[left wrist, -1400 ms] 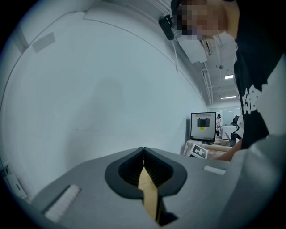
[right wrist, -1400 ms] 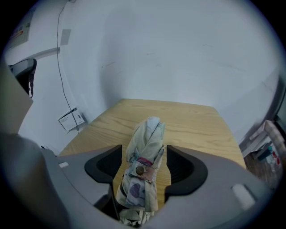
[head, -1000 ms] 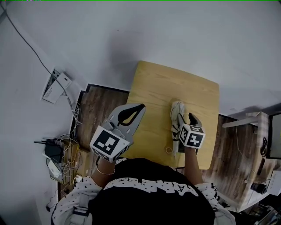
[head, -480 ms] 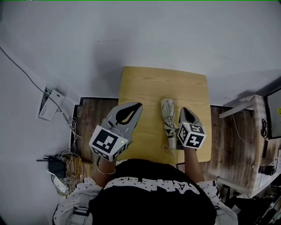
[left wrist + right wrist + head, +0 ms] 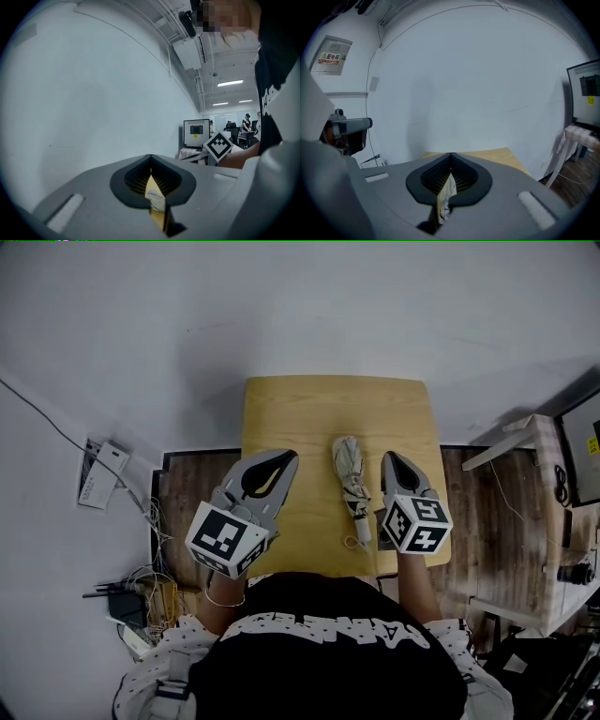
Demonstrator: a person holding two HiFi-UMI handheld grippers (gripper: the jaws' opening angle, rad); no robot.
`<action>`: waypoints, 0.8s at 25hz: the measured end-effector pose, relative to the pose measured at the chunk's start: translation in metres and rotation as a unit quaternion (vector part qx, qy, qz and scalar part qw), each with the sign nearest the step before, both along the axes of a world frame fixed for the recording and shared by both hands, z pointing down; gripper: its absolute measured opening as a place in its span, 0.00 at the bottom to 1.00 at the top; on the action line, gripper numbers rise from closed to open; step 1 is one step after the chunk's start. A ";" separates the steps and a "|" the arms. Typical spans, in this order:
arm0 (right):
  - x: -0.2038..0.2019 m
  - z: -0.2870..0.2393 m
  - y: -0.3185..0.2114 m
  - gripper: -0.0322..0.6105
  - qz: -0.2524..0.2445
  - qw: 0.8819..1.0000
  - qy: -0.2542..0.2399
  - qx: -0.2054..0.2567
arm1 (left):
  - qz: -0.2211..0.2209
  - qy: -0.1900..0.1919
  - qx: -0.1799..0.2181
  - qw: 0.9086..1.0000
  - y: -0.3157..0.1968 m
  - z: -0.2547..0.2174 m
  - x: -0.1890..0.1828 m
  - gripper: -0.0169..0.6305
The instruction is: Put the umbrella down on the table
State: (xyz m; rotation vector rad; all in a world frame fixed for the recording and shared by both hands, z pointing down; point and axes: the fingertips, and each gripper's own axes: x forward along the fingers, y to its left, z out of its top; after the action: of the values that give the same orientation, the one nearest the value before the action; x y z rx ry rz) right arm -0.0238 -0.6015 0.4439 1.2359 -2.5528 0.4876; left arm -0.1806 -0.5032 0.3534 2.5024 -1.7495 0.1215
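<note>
Both pairs of jaws stand closed, with nothing gripped in either.

Left gripper [image 5: 287, 457]: the tips meet, as its own view confirms. Only a strip of tabletop and a scrap of pale fabric show through the slot behind the tips.

Right gripper [image 5: 388, 457]: the tips are likewise together, with nothing pinched between them.

Umbrella [image 5: 351, 482]: folded, pale with dark print, lying flat on the wooden table [image 5: 300, 404]. It runs lengthwise away from the person, with its handle end and loop strap [image 5: 353, 542] toward the table's near edge. It lies between the two grippers, just beside the right one and clearly apart from the left. The head view shows no contact with either gripper.

Both grippers are held over the near half of the table and point away from the person.

Off the table's left side, a tangle of cables [image 5: 141, 582] lies on the floor by the wall.
</note>
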 end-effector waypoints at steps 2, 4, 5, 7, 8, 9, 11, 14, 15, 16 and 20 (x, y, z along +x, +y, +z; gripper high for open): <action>0.001 -0.010 0.001 0.07 -0.002 1.000 -0.002 0.013 | 0.003 0.001 -0.002 1.000 0.000 0.001 0.002 0.03; 0.002 -0.016 0.002 0.07 -0.002 1.000 -0.003 0.022 | 0.006 0.002 -0.003 1.000 0.000 0.003 0.004 0.03; 0.002 -0.019 0.003 0.07 -0.001 1.000 -0.003 0.025 | 0.007 0.003 -0.003 1.000 0.001 0.003 0.004 0.03; 0.003 -0.021 0.004 0.07 0.001 1.000 -0.005 0.027 | 0.006 0.003 -0.003 1.000 0.001 0.003 0.004 0.03; 0.003 -0.021 0.004 0.07 0.001 1.000 -0.004 0.028 | 0.006 0.003 -0.004 1.000 0.001 0.003 0.003 0.03; 0.004 -0.021 0.004 0.07 0.001 1.000 -0.002 0.028 | 0.005 0.003 -0.004 1.000 0.001 0.003 0.003 0.03; 0.004 -0.020 0.006 0.07 -0.001 1.000 0.002 0.029 | 0.005 0.003 -0.005 1.000 0.000 0.004 0.003 0.03; 0.002 -0.019 0.006 0.07 -0.005 1.000 0.005 0.030 | 0.006 0.003 -0.004 1.000 0.000 0.005 0.002 0.03; 0.002 -0.019 0.006 0.07 -0.005 1.000 0.005 0.029 | 0.006 0.004 -0.004 1.000 0.000 0.005 0.002 0.03; 0.002 -0.019 0.006 0.07 -0.005 1.000 0.005 0.028 | 0.005 0.004 -0.004 1.000 0.000 0.005 0.001 0.03; 0.002 -0.018 0.006 0.07 -0.002 0.999 0.013 0.030 | 0.003 0.004 -0.004 1.000 -0.001 0.004 -0.001 0.03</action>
State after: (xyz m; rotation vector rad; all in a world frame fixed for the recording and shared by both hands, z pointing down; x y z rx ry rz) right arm -0.0221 -0.5959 0.4255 1.2485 -2.5663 0.3941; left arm -0.1813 -0.5042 0.3577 2.4990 -1.7343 0.1183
